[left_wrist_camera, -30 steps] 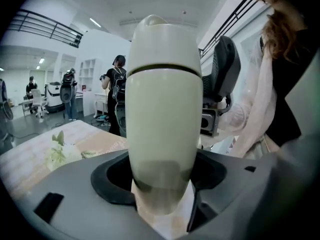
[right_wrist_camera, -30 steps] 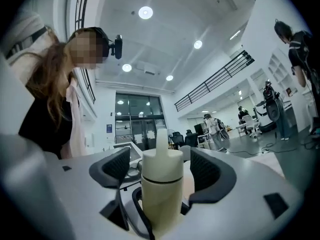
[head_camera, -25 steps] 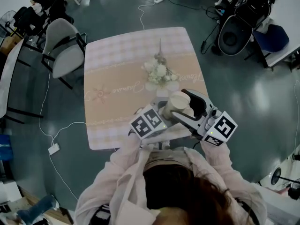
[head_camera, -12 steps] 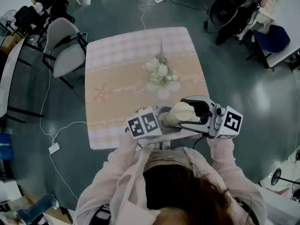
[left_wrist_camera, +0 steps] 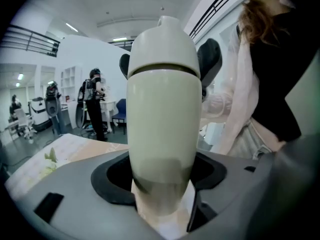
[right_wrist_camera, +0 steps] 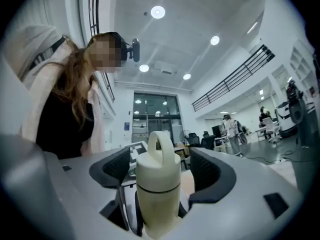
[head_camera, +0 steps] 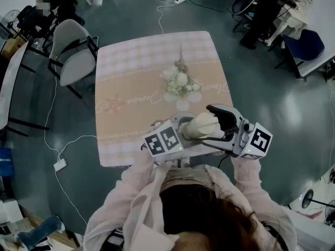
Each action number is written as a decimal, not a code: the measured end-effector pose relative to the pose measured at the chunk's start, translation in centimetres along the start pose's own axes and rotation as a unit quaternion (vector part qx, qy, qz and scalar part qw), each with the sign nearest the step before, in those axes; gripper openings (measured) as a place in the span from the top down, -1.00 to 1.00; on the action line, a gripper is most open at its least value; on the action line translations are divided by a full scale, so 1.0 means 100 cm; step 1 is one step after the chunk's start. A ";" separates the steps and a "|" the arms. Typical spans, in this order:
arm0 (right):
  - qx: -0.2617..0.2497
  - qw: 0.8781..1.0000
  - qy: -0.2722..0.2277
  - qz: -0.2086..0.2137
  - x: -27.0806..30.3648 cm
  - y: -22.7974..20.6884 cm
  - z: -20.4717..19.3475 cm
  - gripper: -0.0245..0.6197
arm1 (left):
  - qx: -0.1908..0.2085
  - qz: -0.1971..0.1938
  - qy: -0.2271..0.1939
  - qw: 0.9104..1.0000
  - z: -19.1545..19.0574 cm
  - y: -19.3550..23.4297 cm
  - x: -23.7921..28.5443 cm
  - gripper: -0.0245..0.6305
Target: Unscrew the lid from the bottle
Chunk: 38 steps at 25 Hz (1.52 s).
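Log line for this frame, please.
left gripper: shut on bottle | right gripper: jaws just opening, lid between, untouched | lid: seated on bottle

Loose pale-pink sleeves [head_camera: 246, 178], black top [right_wrist_camera: 60, 121] beneath

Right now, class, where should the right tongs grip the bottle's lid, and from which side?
Probably the round wall of the lid, below the loop, from the side: the right tongs, jaws just opening, straddle it while the left tongs clamp the bottle.
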State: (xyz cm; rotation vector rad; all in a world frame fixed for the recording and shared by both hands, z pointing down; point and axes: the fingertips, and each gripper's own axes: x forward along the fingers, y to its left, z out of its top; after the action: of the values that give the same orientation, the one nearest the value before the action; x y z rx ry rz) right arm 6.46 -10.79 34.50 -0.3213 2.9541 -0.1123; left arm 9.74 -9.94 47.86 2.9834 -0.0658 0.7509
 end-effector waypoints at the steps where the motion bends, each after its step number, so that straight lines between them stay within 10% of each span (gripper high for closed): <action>1: 0.001 1.000 -0.003 -0.030 0.001 -0.006 0.001 -0.26 | -0.006 0.023 0.000 1.000 -0.001 0.007 0.000 -0.04; 6: 0.006 0.989 -0.026 -0.146 0.000 -0.024 0.005 -0.23 | -0.033 0.099 -0.004 0.994 0.000 0.028 -0.001 -0.04; 12: -0.011 0.985 0.001 -0.174 0.008 -0.023 -0.001 -0.13 | -0.038 0.107 0.003 0.994 -0.005 0.029 0.000 -0.04; 29: -0.011 0.995 0.014 0.095 0.001 0.022 0.002 0.00 | 0.042 -0.048 0.016 0.998 -0.009 -0.019 0.001 -0.04; 33: 0.012 0.997 -0.014 0.081 -0.002 0.018 0.006 0.00 | 0.040 -0.046 -0.005 0.998 -0.005 -0.017 0.002 -0.04; 38: 0.021 0.999 -0.032 -0.035 -0.008 -0.011 0.005 -0.17 | -0.004 0.041 -0.014 0.999 -0.005 0.013 0.001 -0.04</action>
State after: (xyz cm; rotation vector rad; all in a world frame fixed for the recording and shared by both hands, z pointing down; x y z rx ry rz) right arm 7.55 -11.75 34.27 -0.4147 2.8744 -0.1705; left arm 9.54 -11.19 48.40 2.9991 -0.1923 0.7144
